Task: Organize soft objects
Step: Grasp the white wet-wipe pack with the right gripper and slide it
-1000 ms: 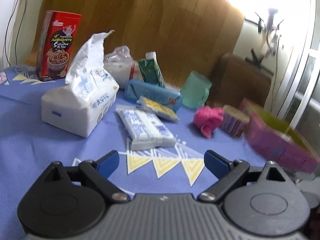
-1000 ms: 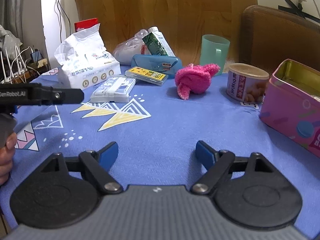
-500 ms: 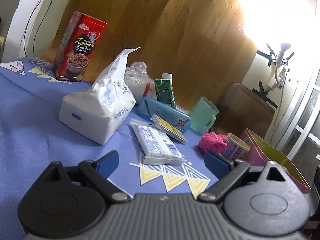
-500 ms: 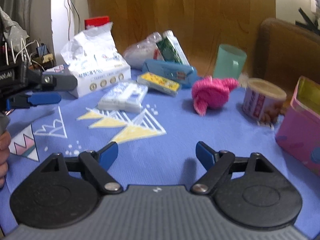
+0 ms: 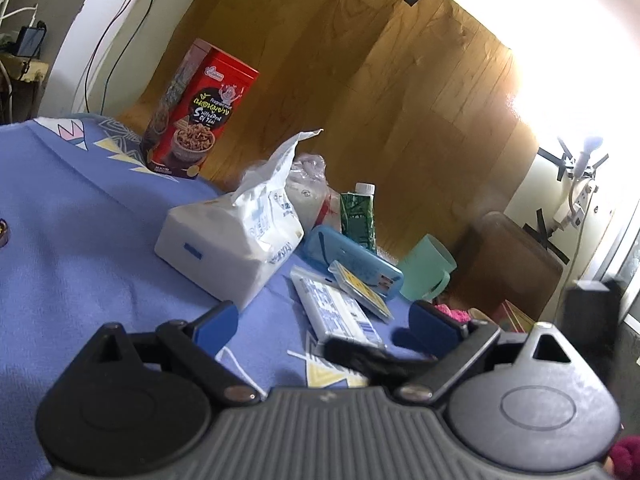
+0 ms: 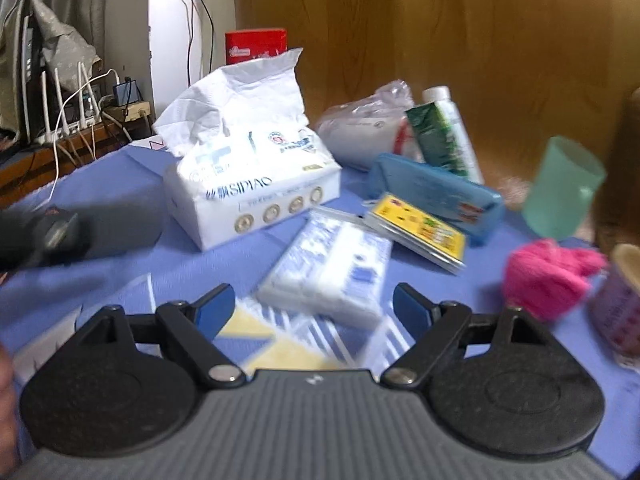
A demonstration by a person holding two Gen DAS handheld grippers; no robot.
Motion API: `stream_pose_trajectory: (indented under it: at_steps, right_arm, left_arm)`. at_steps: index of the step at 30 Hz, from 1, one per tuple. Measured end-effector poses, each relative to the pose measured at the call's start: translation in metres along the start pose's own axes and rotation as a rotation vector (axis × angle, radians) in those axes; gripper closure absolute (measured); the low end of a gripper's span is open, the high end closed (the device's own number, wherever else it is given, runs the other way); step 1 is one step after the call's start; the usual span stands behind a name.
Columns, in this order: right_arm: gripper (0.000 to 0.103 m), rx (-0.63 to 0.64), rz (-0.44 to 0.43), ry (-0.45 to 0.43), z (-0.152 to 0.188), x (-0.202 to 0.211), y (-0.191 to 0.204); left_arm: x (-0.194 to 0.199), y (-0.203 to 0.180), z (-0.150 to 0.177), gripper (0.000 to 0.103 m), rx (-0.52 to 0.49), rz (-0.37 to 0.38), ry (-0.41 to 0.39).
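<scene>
A blue cloth with yellow and white triangles [image 6: 276, 344] covered the desk, and a wood-grain panel [image 5: 360, 92] rose behind it at twelve o'clock, with a white wall and hanging cables to its left. In the right wrist view a side shelf with a router and plugs [image 6: 76, 120] stood at ten o'clock. The left gripper [image 5: 324, 322] hung above the cloth with its blue fingers [image 5: 214, 322] spread wide and nothing between them; the right gripper [image 6: 312, 306] was likewise spread and empty. The flat tissue packet [image 6: 332, 272] lay on the cloth just beyond the right gripper, at its twelve o'clock, and the big tissue pack [image 6: 256, 184] stood at eleven o'clock, near it. A pink knitted thing [image 6: 548, 276] lay at two o'clock beside a small tin [image 6: 620, 308]. A blue case [image 6: 436, 196] with a yellow card pack [image 6: 420, 232] leaning on it, a green carton [image 6: 444, 140] and a green cup [image 6: 564, 188] sat farther back. A red box [image 5: 200, 116] stood at the left gripper's eleven o'clock.
</scene>
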State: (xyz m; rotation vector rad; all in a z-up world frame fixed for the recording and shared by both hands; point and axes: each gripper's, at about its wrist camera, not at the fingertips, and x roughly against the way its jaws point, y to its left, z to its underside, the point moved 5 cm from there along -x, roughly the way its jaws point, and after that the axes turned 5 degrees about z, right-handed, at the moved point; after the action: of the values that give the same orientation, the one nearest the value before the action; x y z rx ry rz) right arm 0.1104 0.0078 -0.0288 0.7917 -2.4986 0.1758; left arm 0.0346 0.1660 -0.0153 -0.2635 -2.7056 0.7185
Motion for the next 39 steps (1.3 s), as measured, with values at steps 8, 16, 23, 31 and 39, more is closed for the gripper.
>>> stream_pose_trajectory:
  at_steps: [8, 16, 23, 31, 39]
  right_arm:
    - [0.032, 0.007, 0.029, 0.074, 0.001, -0.025, -0.001]
    - [0.031, 0.049, -0.069, 0.077, 0.038, 0.039, -0.007]
    - [0.029, 0.112, -0.151, 0.069, 0.082, 0.106, -0.025]
    - [0.021, -0.071, 0.122, 0.013, 0.108, 0.135, -0.09]
    - [0.021, -0.179, 0.149, -0.021, 0.111, 0.136, -0.107]
  left_arm:
    - [-0.002, -0.009, 0.003, 0.006, -0.058, -0.005, 0.008]
    - [-0.011, -0.023, 0.011, 0.003, -0.15, 0.011, 0.071]
    - [-0.023, -0.038, 0.024, 0.002, -0.22, 0.075, 0.194]
    - [-0.029, -0.05, 0.033, 0.002, -0.258, 0.057, 0.249]
    - [-0.036, -0.061, 0.042, 0.002, -0.238, 0.073, 0.287]
